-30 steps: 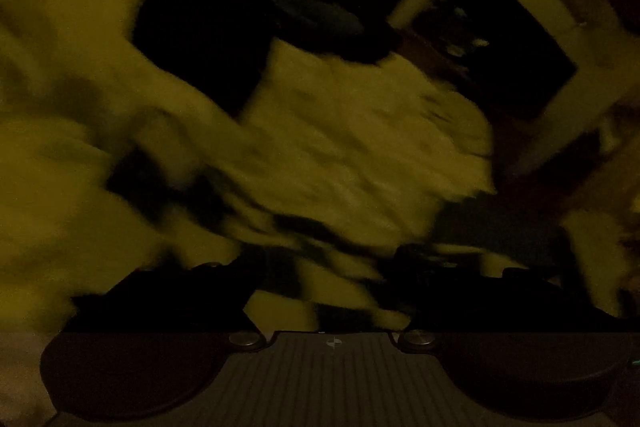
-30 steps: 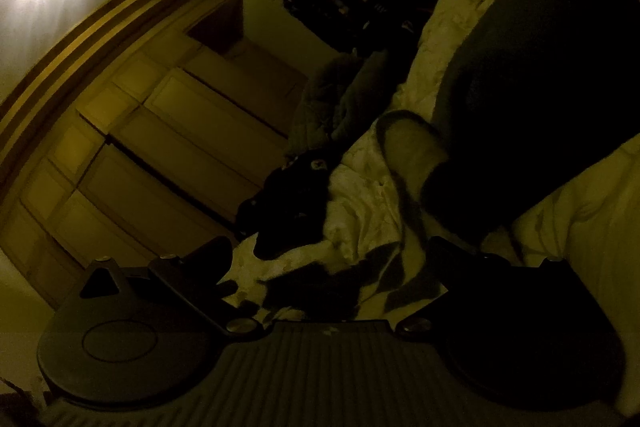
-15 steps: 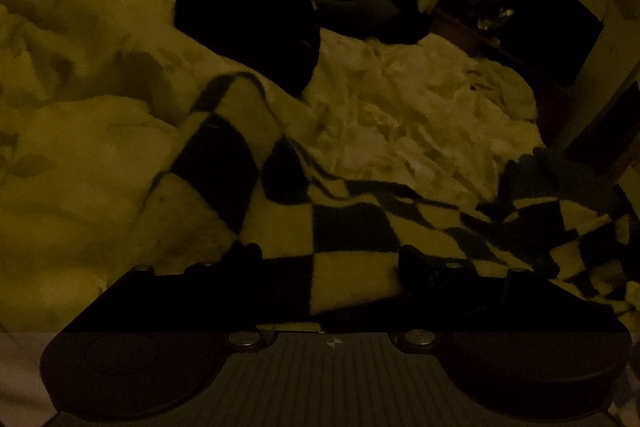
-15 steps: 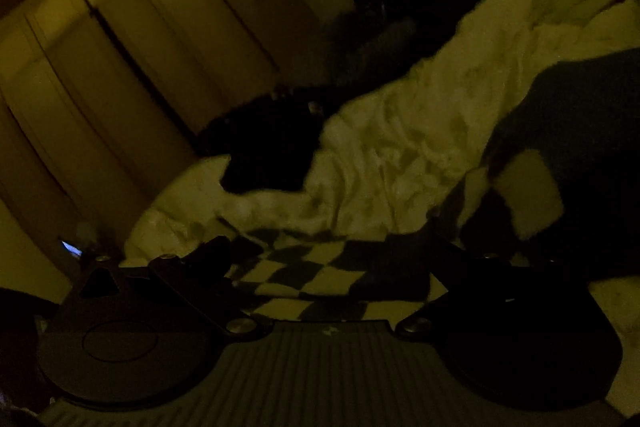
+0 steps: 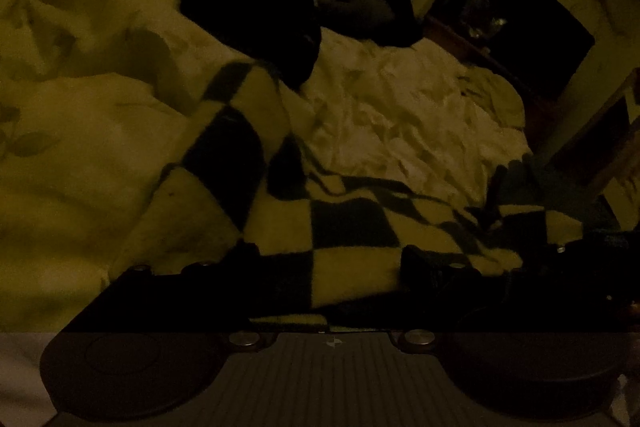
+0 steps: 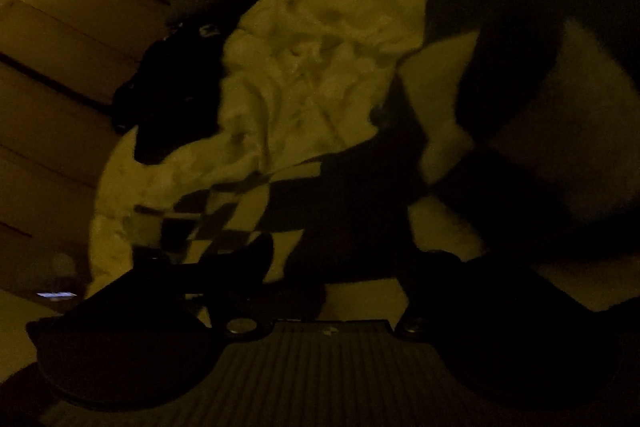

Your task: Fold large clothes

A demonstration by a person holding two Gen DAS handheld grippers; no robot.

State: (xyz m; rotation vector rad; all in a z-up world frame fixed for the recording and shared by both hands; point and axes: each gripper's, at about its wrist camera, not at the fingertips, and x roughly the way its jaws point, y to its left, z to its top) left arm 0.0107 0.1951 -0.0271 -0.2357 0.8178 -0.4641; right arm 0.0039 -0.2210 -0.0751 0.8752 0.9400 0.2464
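1. On a dim bed, a checkered black-and-pale knit garment (image 5: 352,227) lies across a rumpled pale duvet (image 5: 80,131); its body is spread directly ahead of the left gripper (image 5: 328,263), with cloth filling the space between the two fingers

2. The fingers stand visibly apart with the near hem running in between them; whether they pinch that hem cannot be told in this light

3. From the left wrist view, one long strip of the garment, probably a sleeve, runs away and up to the left toward a black bundle (image 5: 256,11) lying further up the bed; the rest trails off to the right

4. The right gripper (image 6: 344,259) sits over another part of the same garment (image 6: 240,211), large dark and pale squares rising close at its right; the cloth lies between its fingers too, grip uncertain

5. Judged from this, both grippers are at the near edge, the left one closer to the sleeve, so any fold would likely carry that edge away across the bed
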